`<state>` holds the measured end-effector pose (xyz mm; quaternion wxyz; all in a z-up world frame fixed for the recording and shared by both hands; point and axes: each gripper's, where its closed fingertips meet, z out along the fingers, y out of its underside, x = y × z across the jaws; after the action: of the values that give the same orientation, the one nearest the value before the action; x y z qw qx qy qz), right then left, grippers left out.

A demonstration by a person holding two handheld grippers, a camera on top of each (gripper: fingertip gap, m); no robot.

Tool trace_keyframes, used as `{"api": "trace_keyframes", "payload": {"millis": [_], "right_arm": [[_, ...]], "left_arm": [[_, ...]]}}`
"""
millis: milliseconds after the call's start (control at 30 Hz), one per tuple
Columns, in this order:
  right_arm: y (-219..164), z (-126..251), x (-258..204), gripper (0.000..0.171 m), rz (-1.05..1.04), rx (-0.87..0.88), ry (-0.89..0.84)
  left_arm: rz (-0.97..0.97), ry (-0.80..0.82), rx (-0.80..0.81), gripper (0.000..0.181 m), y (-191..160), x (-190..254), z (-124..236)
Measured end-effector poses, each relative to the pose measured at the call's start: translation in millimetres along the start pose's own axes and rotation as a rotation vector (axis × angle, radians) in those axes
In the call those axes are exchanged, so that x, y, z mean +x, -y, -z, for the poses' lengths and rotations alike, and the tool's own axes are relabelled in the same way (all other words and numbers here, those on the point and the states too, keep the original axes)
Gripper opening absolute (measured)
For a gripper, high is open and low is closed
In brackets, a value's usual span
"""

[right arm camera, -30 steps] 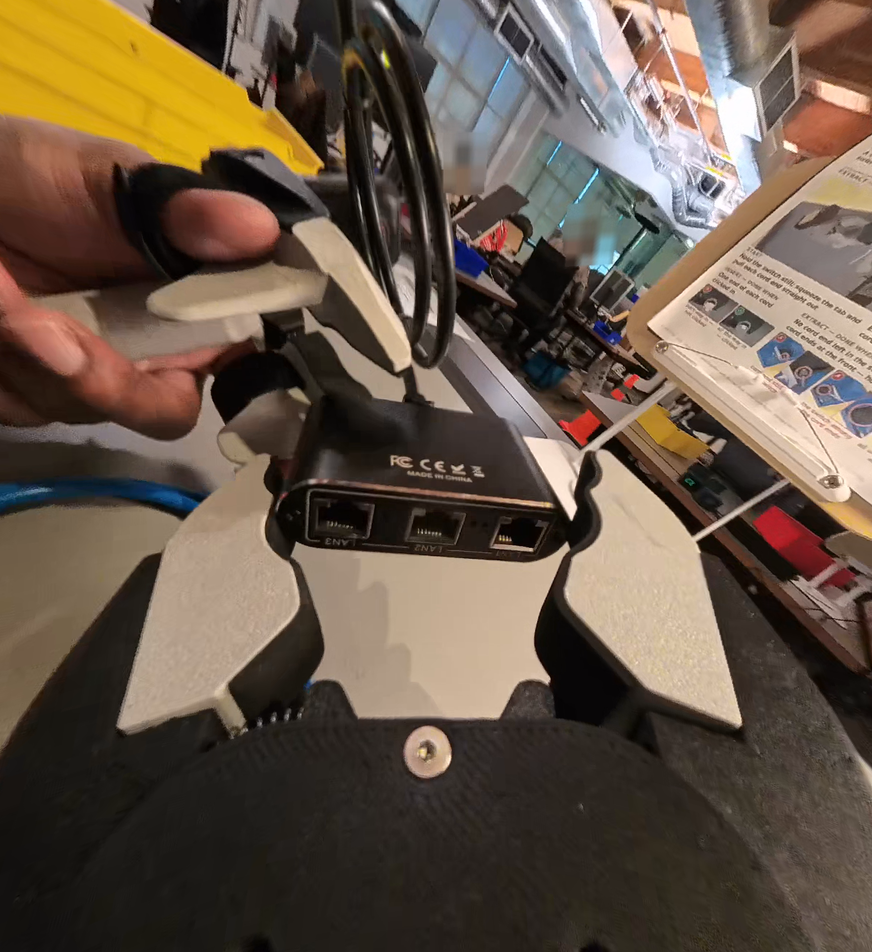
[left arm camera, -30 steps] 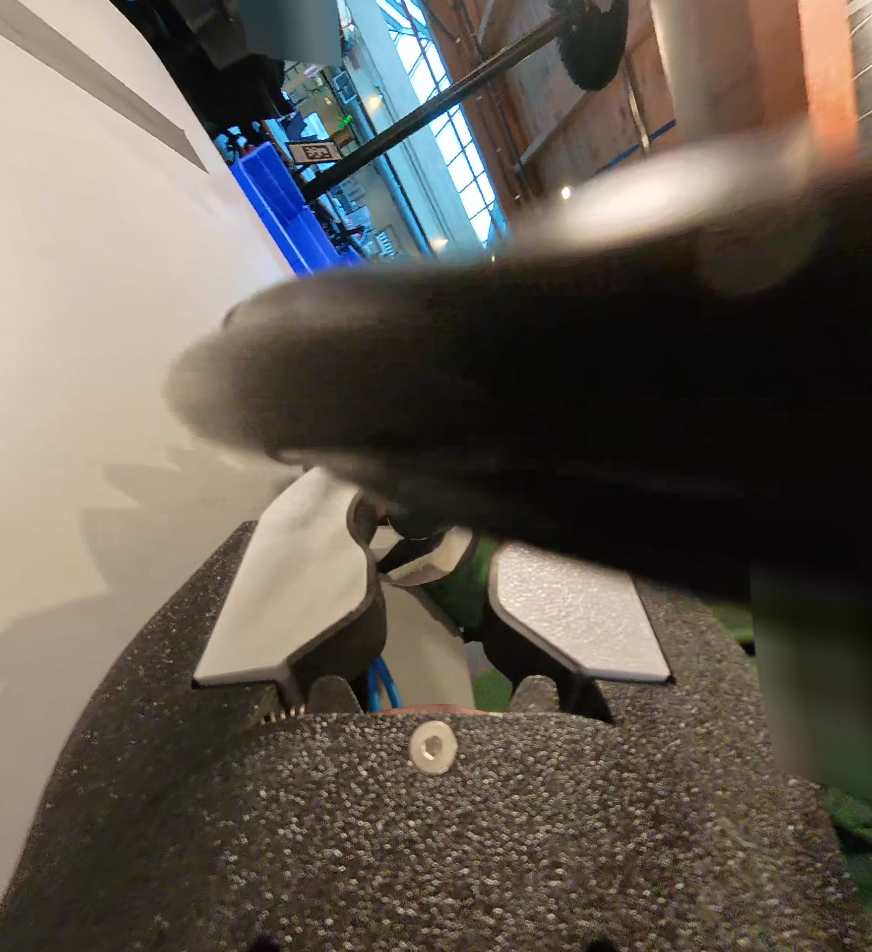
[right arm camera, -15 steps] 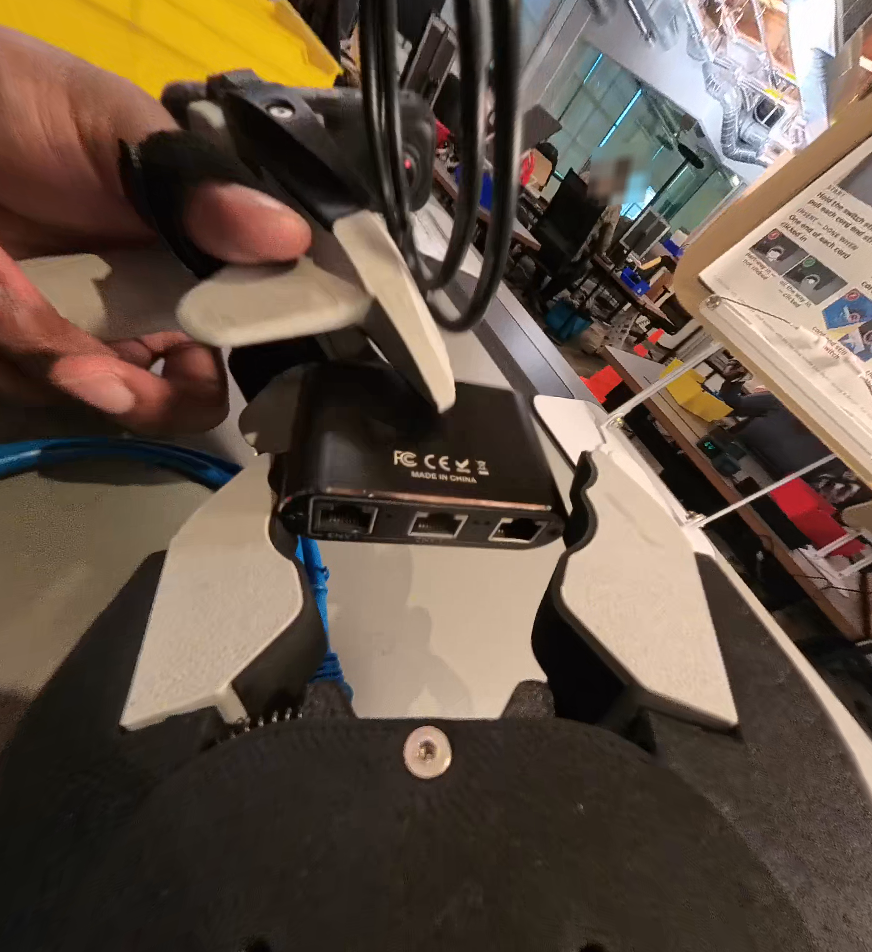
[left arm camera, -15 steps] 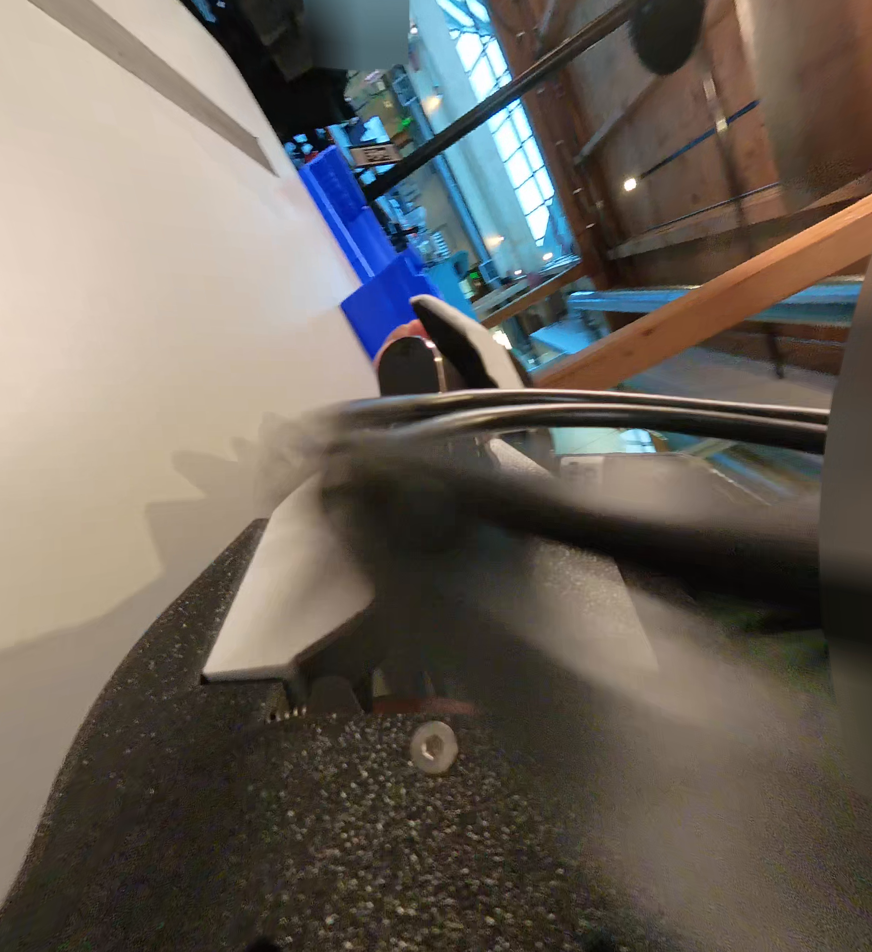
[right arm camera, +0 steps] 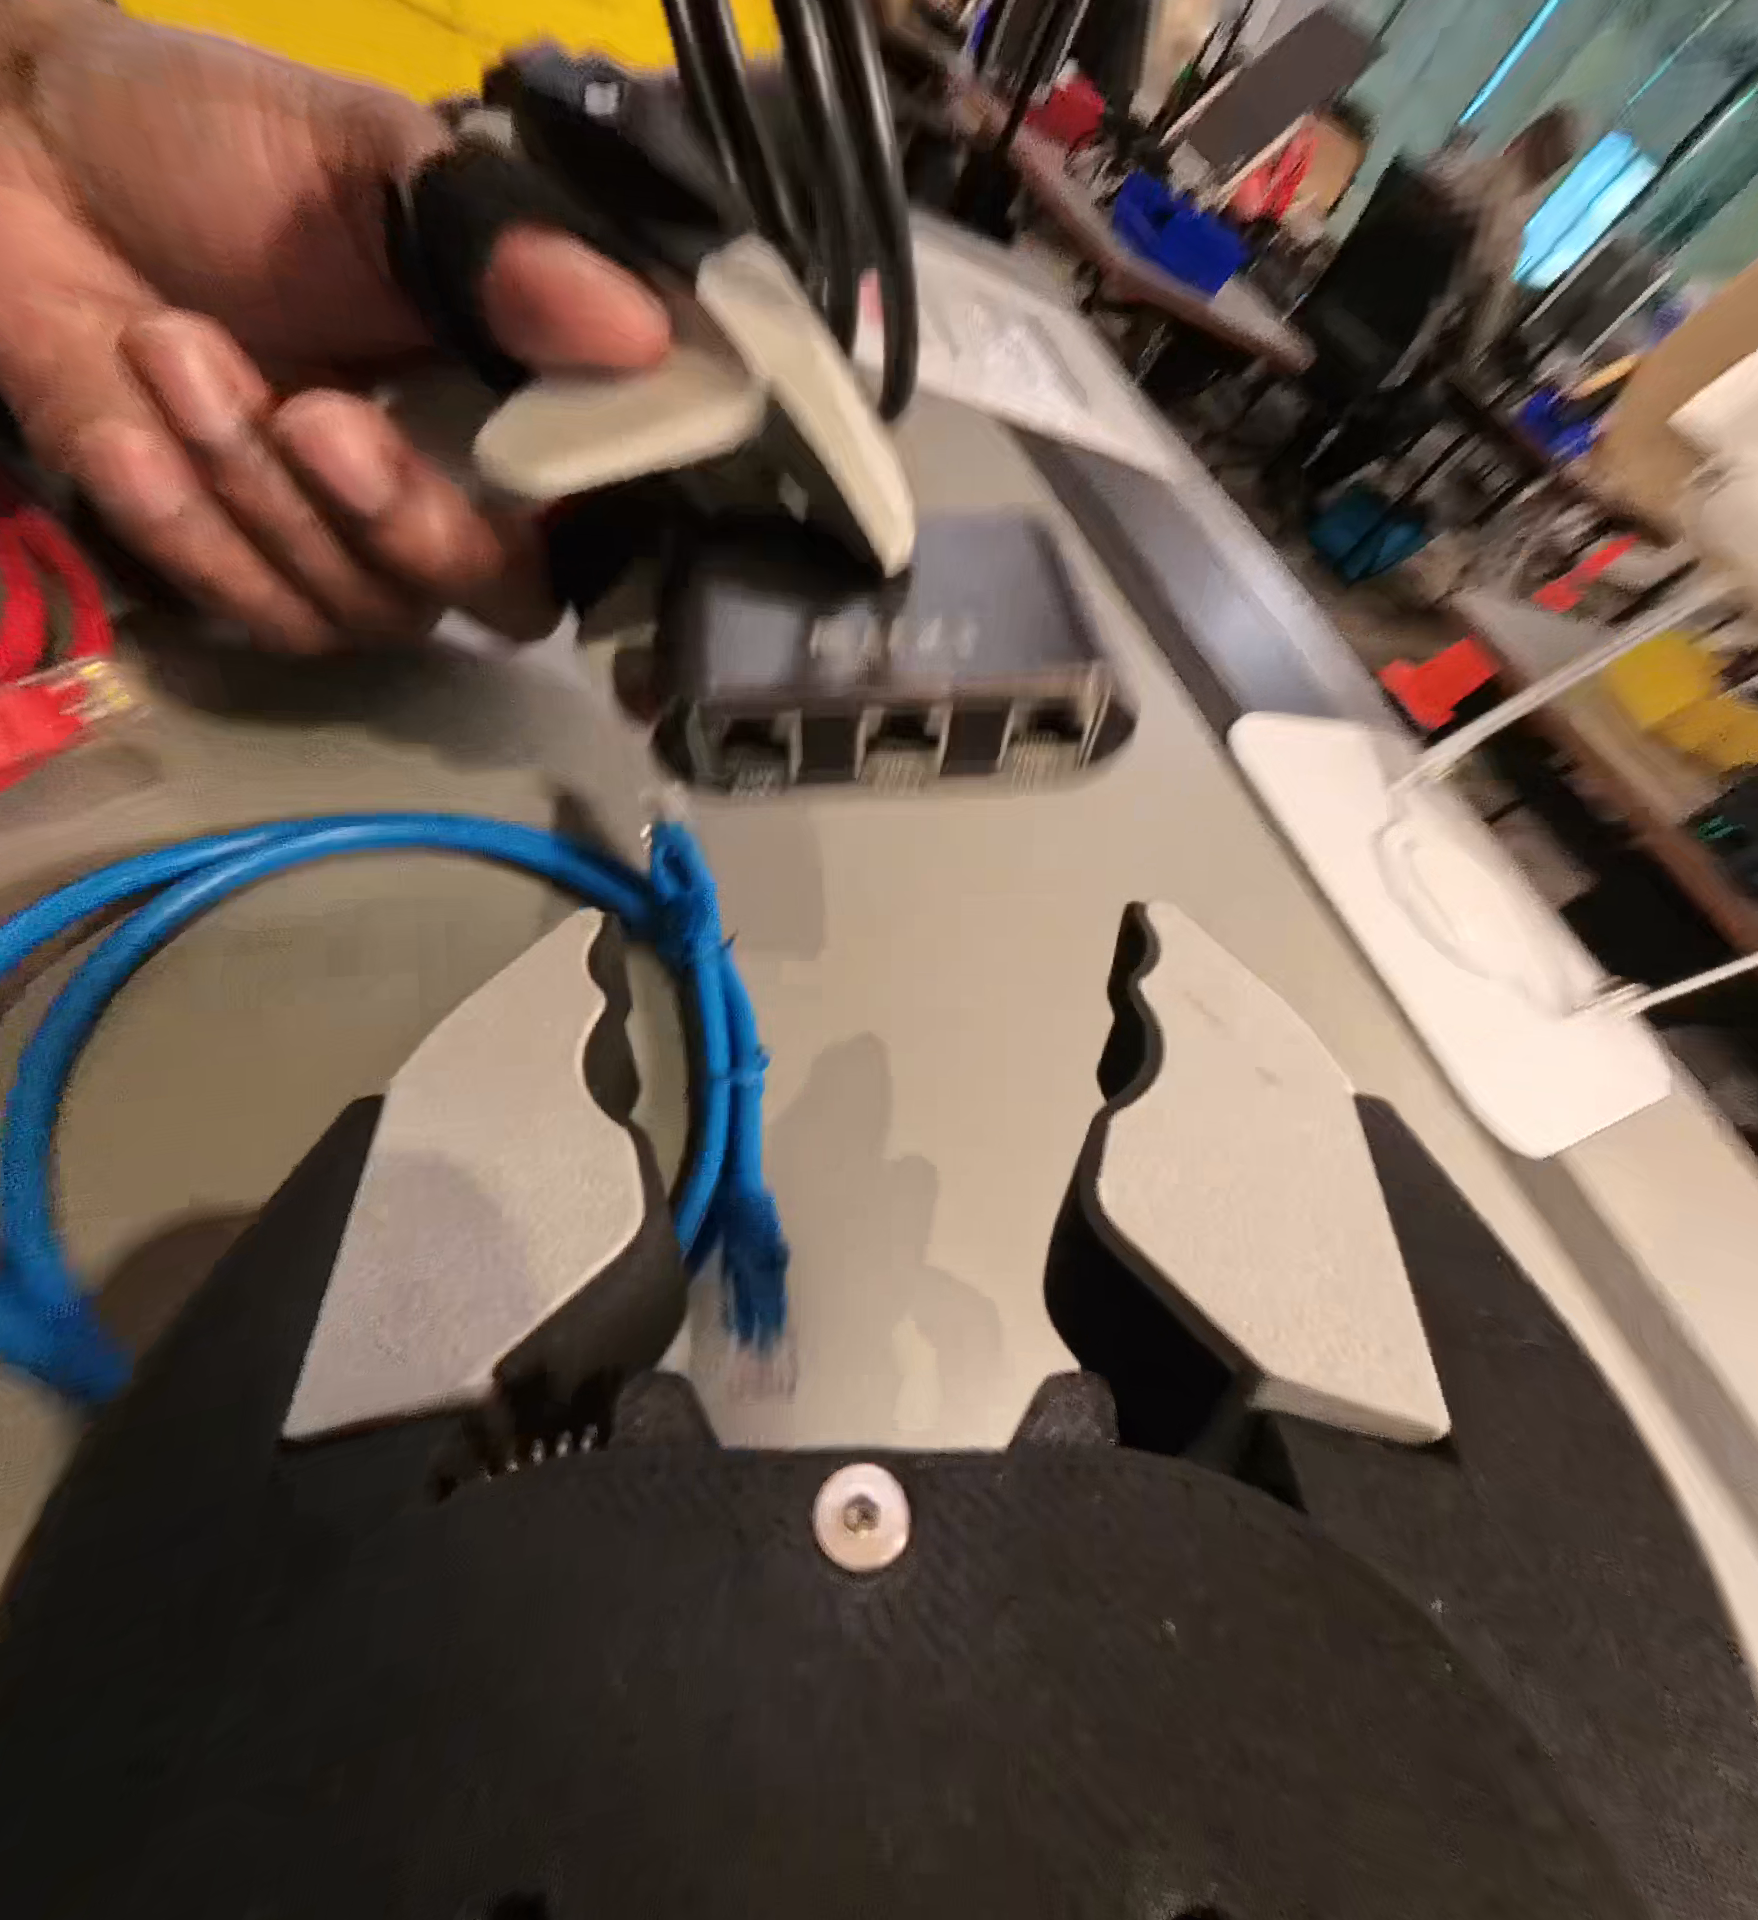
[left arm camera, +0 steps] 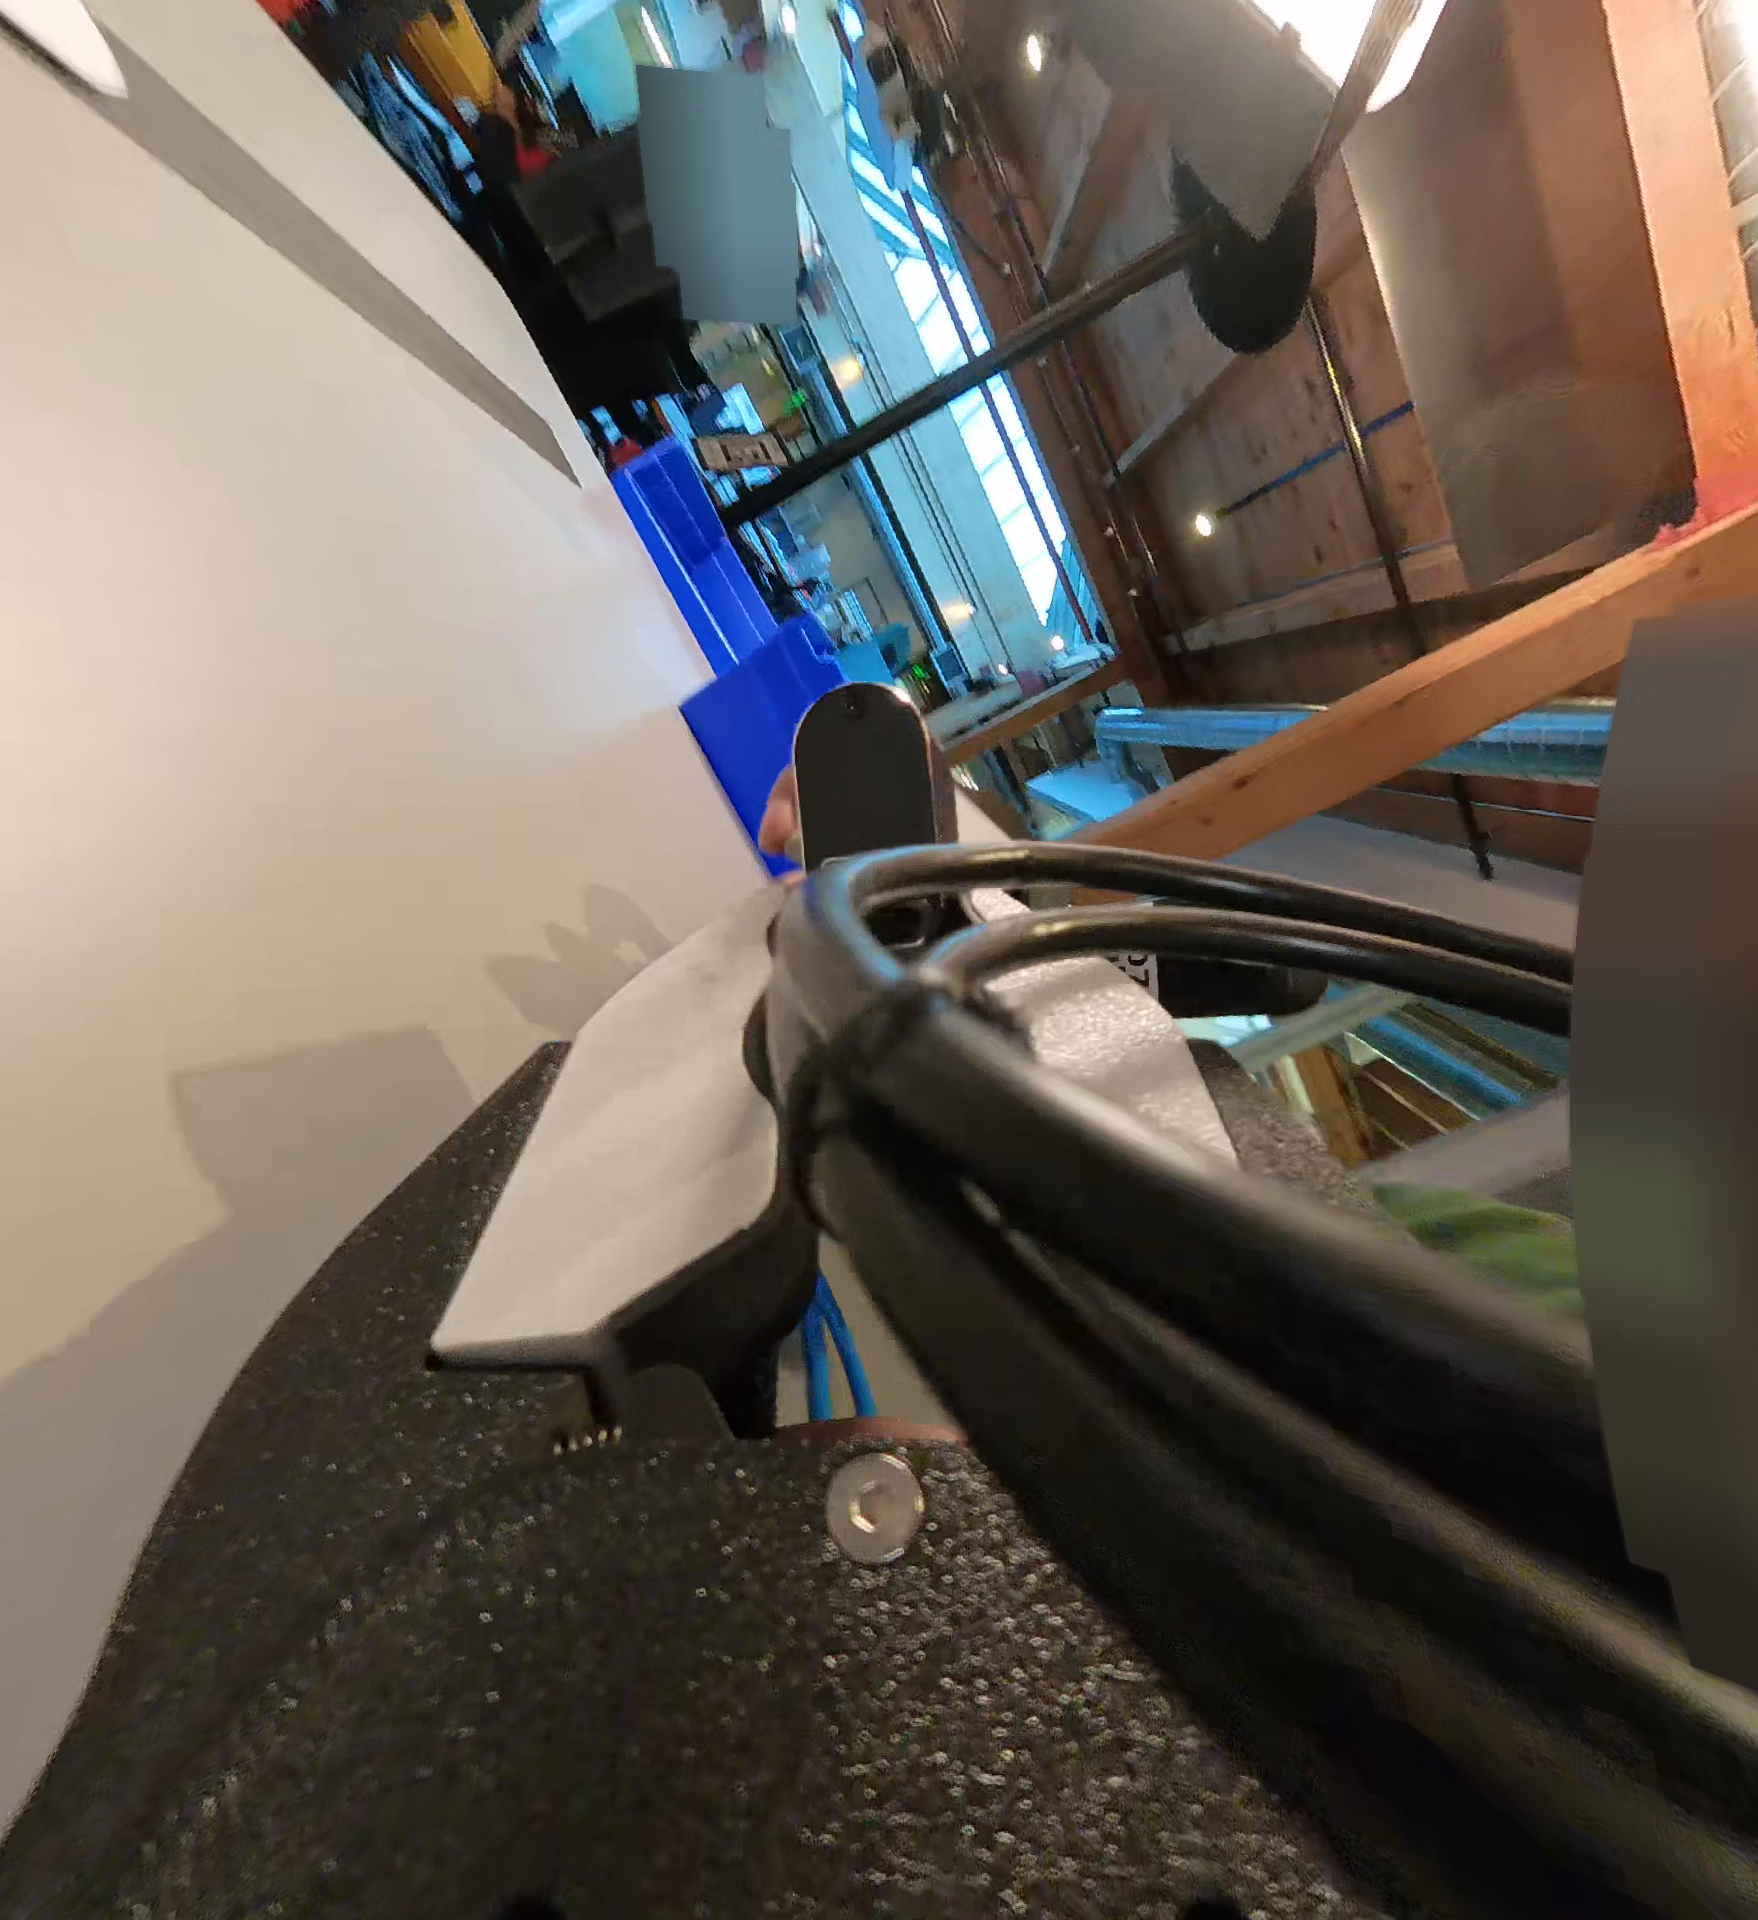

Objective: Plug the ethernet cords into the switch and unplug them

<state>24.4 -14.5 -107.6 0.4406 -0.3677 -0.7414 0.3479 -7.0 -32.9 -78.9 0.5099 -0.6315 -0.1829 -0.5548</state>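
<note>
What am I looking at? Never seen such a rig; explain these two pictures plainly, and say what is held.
There is no robot here: a person holds a two-finger tool in each hand, and each tool has a camera looking along its fingers. In the right camera's picture, the right tool is open and empty above a grey table. Ahead lies a small black switch with a row of ports, all empty. A coiled blue cord lies beside the tool and a red cord at the far left. The person's hand brings the left tool to the back of the switch; blur hides whether it grips. In the tilted left camera's picture, a black cable covers most of the view.
</note>
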Motion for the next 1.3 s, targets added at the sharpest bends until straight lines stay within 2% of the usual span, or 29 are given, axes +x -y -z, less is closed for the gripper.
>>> {"api": "trace_keyframes", "payload": {"millis": [33,167,300,500,633,767,867,933,1067,1200,1300], "right_arm": [[-8,5,-3,0.087,-0.047,-0.034,0.053],[-37,23,-9,0.072,-0.160,-0.140,0.165],[-31,18,-6,0.060,-0.191,-0.105,0.145],[-10,-14,-23,0.050,0.024,-0.135,0.153],[-17,-34,-43,0.051,0.070,-0.228,0.354],[-7,-45,-51,0.049,-0.136,-0.164,0.549],[-27,-53,-56,0.037,-0.099,-0.277,0.553],[-31,-57,-52,0.019,-0.060,-0.303,0.499],[-18,-48,-43,0.017,-0.158,-0.190,0.460],[-4,-27,-35,0.017,-0.305,-0.056,0.509],[-5,-22,-28,0.017,-0.333,-0.040,0.496]], "left_arm": [[-0.028,0.019,0.013,0.022,7,-1,6],[-0.110,0.128,0.027,0.026,25,-19,30],[-0.070,0.153,0.058,0.025,32,-28,42],[-0.071,0.148,0.051,0.025,29,-28,40],[-0.125,0.126,0.004,0.025,25,-23,37],[-0.302,0.131,-0.089,0.024,20,-20,37],[-0.323,0.154,-0.135,0.025,16,-24,41],[-0.295,0.140,-0.143,0.025,16,-24,42],[-0.260,0.115,-0.139,0.025,17,-23,43],[-0.258,0.095,-0.159,0.025,14,-21,42],[-0.272,0.088,-0.180,0.025,9,-19,39]]}}
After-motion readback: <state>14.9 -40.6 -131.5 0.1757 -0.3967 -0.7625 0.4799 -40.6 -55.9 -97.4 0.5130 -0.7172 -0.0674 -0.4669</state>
